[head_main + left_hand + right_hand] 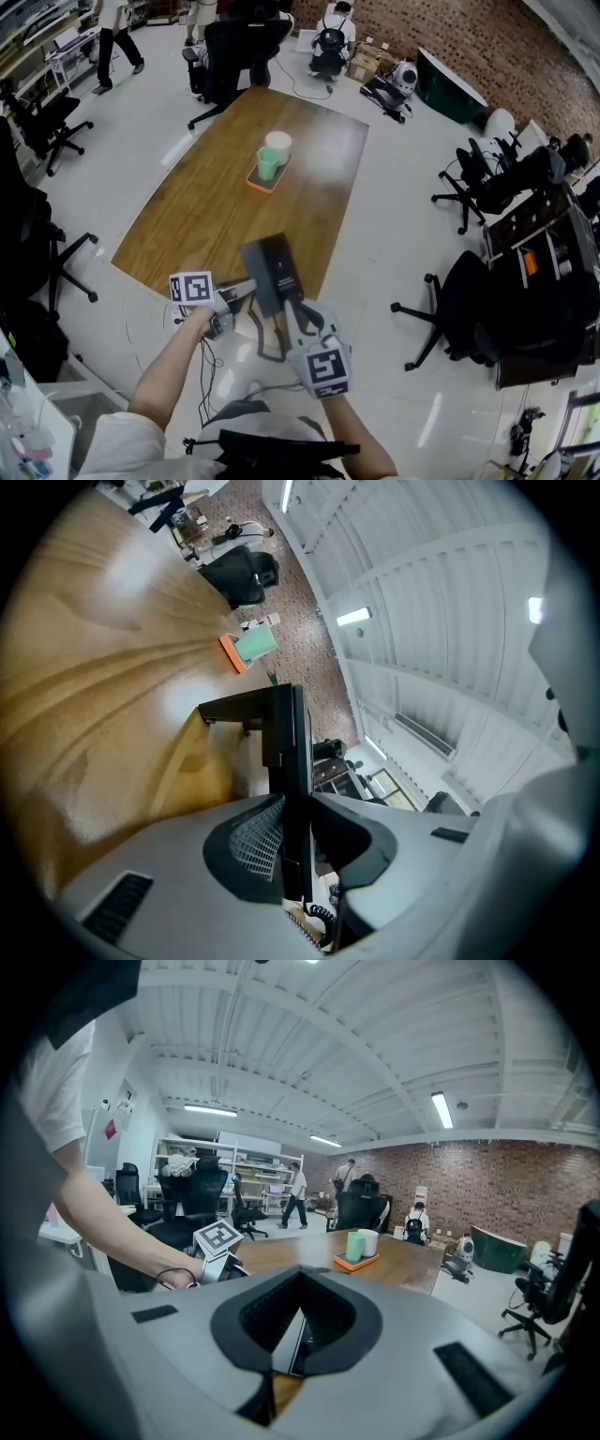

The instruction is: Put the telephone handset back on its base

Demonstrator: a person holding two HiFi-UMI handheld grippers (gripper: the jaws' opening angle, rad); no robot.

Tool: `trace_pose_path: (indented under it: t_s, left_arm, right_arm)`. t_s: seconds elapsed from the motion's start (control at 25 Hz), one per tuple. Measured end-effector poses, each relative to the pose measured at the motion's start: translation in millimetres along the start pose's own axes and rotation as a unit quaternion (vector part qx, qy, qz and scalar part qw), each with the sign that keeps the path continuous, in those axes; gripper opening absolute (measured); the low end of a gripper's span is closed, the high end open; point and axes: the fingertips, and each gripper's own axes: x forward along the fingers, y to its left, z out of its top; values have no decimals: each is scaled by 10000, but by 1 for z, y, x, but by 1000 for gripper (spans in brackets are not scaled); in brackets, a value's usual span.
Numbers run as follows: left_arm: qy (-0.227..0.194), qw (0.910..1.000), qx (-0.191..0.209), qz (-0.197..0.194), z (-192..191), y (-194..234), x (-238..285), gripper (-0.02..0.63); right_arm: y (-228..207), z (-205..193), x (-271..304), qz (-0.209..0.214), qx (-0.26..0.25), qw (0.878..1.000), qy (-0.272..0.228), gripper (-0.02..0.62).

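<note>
Table (216, 197) edge lies near the phone (272, 267), clamped by left gripper (294, 817) and right gripper (298, 1312); uneven release risks dropping it floorward.

cups (273, 153) on tray (260, 184), tray on table (202, 220)
</note>
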Motion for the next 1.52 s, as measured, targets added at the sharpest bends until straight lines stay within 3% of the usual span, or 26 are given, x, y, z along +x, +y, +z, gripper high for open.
trace_pose_path:
  t_s: [0.76,1.12,1.32,1.52]
  left_arm:
    - [-308,9985,325,328,6,1,-10,133]
    - [-630,9932,774,601,1,-4,-29,132]
    - [-643,9867,1296,742,-4,-19,-36,29]
    - [-739,9804,1687,698,-11,-39,-44,13]
  right_arm:
    - [7,-1,-6,23,61,10000,-18,3]
    - [15,-4,-14,86,50,9999,-45,3]
    - [21,-1,-20,185,1,9998,-78,3]
    - [30,2,-28,297,-126,9994,-128,3]
